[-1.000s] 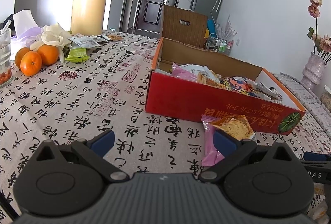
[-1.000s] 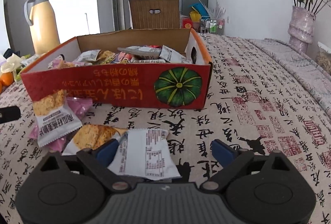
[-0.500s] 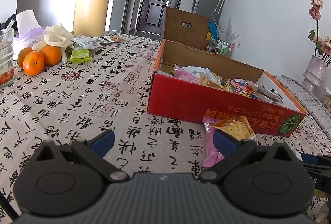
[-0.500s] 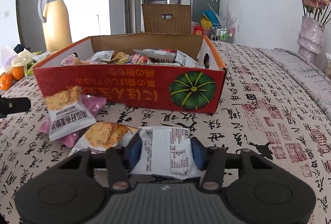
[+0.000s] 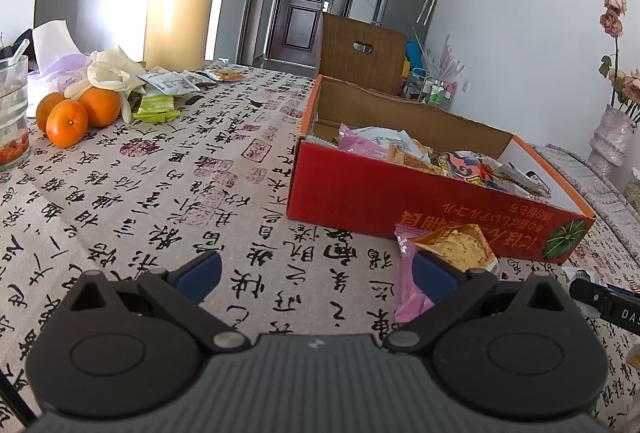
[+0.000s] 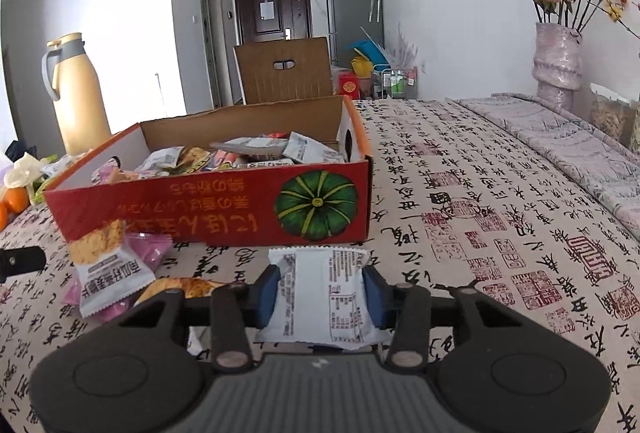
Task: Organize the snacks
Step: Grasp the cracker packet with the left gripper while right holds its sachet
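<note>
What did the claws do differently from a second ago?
The right claw was wide open around the white snack packet; its jaws have squeezed in, are closing on it, and have lifted it toward the red box. The left claw stayed open and still, and the box did not move.

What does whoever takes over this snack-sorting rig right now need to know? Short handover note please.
Right tongs: jaws closing, pads against both sides of a white snack packet, printed back facing up, in front of the red box.
Left tongs: open, nothing between the jaws, low over the tablecloth.
Things: the box already holds many packets. Loose ones in front of it: a cracker packet on pink packets and an orange one. More packets lie far off by the oranges.
Done: most snacks boxed.
Left: drop the held packet into the box, then collect the loose ones.
</note>
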Demonstrator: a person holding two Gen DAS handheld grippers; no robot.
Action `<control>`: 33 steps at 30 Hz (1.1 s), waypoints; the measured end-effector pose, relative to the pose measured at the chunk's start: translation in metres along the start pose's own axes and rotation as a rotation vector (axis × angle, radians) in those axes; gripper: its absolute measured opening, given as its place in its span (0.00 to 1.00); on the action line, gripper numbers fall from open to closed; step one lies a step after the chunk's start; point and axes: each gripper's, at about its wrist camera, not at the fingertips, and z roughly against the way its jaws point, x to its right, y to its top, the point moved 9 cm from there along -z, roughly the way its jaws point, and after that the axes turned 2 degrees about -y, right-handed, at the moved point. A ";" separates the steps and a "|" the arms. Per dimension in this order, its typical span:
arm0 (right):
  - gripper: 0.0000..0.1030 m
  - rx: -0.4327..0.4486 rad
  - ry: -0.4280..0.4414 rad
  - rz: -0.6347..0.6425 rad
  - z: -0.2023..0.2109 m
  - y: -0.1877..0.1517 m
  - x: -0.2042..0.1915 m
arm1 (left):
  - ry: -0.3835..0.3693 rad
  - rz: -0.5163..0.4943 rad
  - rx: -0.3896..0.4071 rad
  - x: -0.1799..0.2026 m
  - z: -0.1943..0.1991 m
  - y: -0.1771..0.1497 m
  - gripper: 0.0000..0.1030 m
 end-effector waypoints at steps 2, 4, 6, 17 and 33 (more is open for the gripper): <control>0.42 0.002 -0.002 -0.009 -0.001 -0.001 0.002 | 0.010 0.000 0.006 -0.001 0.001 0.001 1.00; 0.42 0.003 0.000 -0.022 -0.002 -0.002 0.004 | 0.013 0.000 0.015 0.000 0.004 0.002 1.00; 0.42 0.006 0.003 -0.034 -0.002 -0.002 0.006 | 0.024 -0.008 0.013 0.001 0.007 0.003 1.00; 0.42 0.033 0.017 -0.078 0.002 0.000 0.011 | 0.027 -0.036 -0.005 0.035 0.016 0.014 1.00; 0.43 0.057 0.034 -0.116 0.006 0.001 0.015 | 0.115 -0.075 -0.098 0.098 -0.025 0.004 1.00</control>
